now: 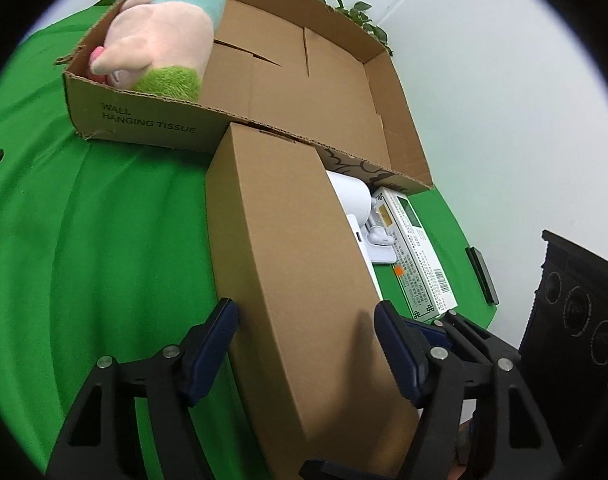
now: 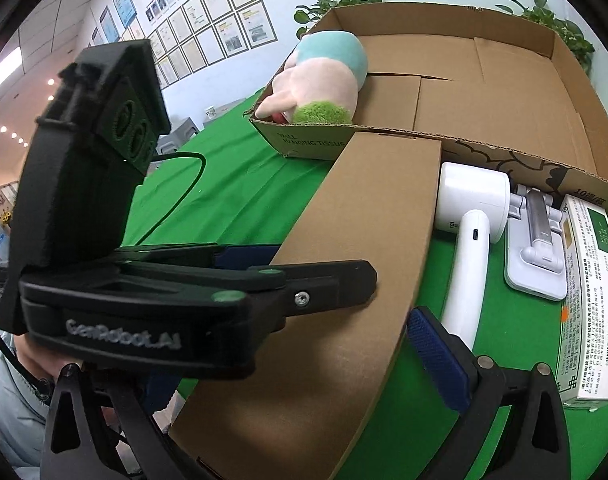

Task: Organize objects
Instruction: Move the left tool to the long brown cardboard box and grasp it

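Both the left gripper [image 1: 306,344] and right gripper [image 2: 288,344] clamp the long plain brown cardboard box [image 1: 292,280], whose near end is cut off below.

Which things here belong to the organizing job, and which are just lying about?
Job:
long brown carton
open cardboard tray
plush toy
white handheld device
phone stand
green-and-white box

Lying about:
potted plants
wall certificates
green cloth
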`<move>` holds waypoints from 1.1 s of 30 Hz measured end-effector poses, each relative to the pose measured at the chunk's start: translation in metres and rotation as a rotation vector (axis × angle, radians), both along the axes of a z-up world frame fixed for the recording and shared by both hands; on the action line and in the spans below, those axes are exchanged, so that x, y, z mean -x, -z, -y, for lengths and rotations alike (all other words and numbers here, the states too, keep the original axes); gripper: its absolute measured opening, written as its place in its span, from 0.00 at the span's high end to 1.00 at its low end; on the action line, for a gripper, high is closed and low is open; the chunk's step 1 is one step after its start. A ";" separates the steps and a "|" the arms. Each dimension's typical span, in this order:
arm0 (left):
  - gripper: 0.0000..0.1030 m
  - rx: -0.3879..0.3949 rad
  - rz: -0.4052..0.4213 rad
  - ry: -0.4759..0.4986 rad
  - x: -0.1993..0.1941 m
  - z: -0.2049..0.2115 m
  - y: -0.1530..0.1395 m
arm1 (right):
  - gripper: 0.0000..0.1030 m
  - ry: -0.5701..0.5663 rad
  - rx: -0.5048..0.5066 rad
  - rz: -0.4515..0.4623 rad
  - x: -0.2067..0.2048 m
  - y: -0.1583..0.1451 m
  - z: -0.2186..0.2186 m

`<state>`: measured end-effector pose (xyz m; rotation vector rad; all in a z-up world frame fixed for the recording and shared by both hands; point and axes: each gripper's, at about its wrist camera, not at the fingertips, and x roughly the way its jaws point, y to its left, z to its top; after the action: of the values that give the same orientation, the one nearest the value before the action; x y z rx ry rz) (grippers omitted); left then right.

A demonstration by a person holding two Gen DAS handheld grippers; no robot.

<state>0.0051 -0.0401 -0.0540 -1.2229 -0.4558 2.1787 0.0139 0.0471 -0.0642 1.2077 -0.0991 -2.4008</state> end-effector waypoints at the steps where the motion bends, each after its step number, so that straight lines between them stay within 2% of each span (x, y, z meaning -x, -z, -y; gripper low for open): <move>1: 0.33 -0.001 -0.003 -0.007 -0.001 0.002 -0.001 | 0.00 -0.003 0.012 0.006 0.000 -0.001 0.001; 8: 0.33 0.011 0.004 -0.059 -0.011 0.019 -0.007 | 0.00 -0.048 0.110 0.010 0.002 -0.007 0.004; 16: 0.33 0.007 0.003 -0.064 -0.020 0.025 -0.012 | 0.00 -0.061 0.131 0.019 0.009 -0.002 0.009; 23: 0.33 0.006 -0.005 -0.052 -0.018 0.017 -0.013 | 0.00 -0.051 0.120 0.024 0.007 -0.002 0.006; 28: 0.33 0.054 -0.007 -0.048 -0.017 0.012 -0.004 | 0.01 -0.060 0.079 0.023 0.014 0.002 0.013; 33: 0.33 0.040 0.009 -0.047 -0.015 0.014 -0.002 | 0.01 -0.067 0.077 0.028 0.010 0.000 0.012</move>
<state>0.0200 -0.0539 -0.0522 -1.2556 -0.4513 2.2322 0.0035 0.0347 -0.0643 1.1914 -0.1561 -2.3012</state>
